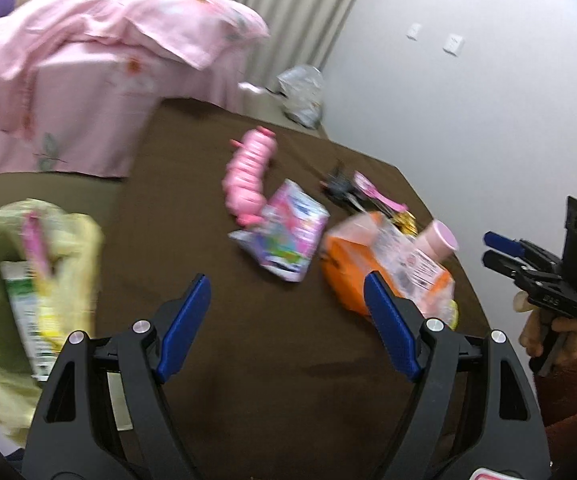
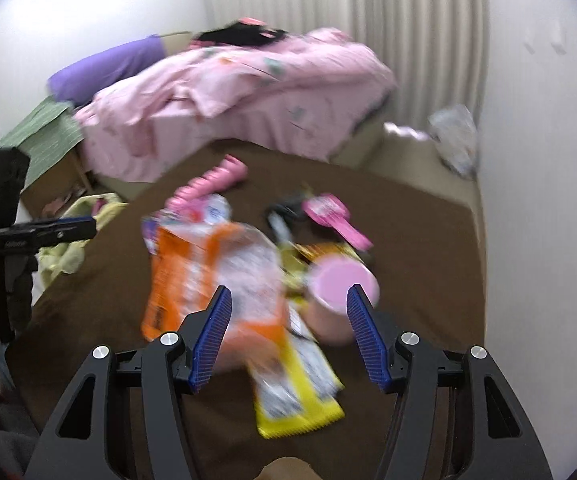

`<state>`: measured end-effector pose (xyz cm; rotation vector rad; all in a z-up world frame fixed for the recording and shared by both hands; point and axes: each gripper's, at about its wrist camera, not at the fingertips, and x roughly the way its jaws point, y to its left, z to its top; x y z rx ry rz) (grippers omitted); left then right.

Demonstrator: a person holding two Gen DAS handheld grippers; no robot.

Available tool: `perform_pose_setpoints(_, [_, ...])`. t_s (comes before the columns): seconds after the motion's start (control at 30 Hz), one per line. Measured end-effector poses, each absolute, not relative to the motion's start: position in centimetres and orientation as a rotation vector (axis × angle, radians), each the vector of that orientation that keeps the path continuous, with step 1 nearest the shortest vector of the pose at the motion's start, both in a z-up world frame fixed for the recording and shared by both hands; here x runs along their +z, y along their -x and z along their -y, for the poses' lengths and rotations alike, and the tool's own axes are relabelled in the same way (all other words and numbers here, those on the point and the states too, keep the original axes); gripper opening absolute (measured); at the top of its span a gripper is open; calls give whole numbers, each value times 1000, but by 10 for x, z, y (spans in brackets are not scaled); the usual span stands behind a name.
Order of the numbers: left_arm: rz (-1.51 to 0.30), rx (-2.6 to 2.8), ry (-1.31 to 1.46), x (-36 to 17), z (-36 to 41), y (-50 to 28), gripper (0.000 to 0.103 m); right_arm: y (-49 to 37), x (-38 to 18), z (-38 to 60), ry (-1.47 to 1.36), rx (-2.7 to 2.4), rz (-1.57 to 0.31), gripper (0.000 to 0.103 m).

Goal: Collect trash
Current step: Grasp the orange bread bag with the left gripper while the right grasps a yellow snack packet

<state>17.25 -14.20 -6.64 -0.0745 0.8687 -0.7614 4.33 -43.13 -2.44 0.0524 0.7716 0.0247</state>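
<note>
Yellow wrapper lies nearest, orange bag and pink cup beyond.

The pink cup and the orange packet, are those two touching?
Touching. In the left wrist view the pink cup lies against the top of the orange packet with no brown rug showing between them.

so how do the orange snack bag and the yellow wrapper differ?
The orange snack bag is bulky and puffed; the yellow wrapper lies flat. The orange one is farther from the right tool, overlapping the yellow one's far end. Both lie on the brown cloth, ungripped.
</note>
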Motion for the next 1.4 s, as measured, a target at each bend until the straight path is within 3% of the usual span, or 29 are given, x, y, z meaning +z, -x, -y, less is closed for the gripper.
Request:
perform_pose_setpoints(0.27, [-972,-798,97,-93,208,-176,72,-16,-54,473,-116,-74,-795,57])
perform_pose_setpoints(0.37, [-1032,-774,94,-106,223,-180,54,-13,-64,474,-134,-72,-814,57])
perform_pose_setpoints(0.43, [-1059,-763,101,-112,225,-180,33,-12,-71,472,-142,-66,-829,57])
perform_pose_setpoints(0.63, [-1053,-770,91,-105,205,-171,21,-17,-83,454,-131,10,-850,57])
perform_pose_setpoints(0.97, [-1042,-734,-56,-80,140,-150,21,-44,-89,436,-99,124,-853,57])
perform_pose_setpoints(1.13, [-1008,-701,-21,-73,121,-150,39,-58,-99,430,-77,146,-898,56])
perform_pose_setpoints(1.23, [-1001,-699,29,-72,119,-154,43,-55,-103,426,-66,157,-918,53])
perform_pose_setpoints(1.4, [-1005,-692,89,-77,121,-158,44,-42,-102,422,-71,168,-916,31])
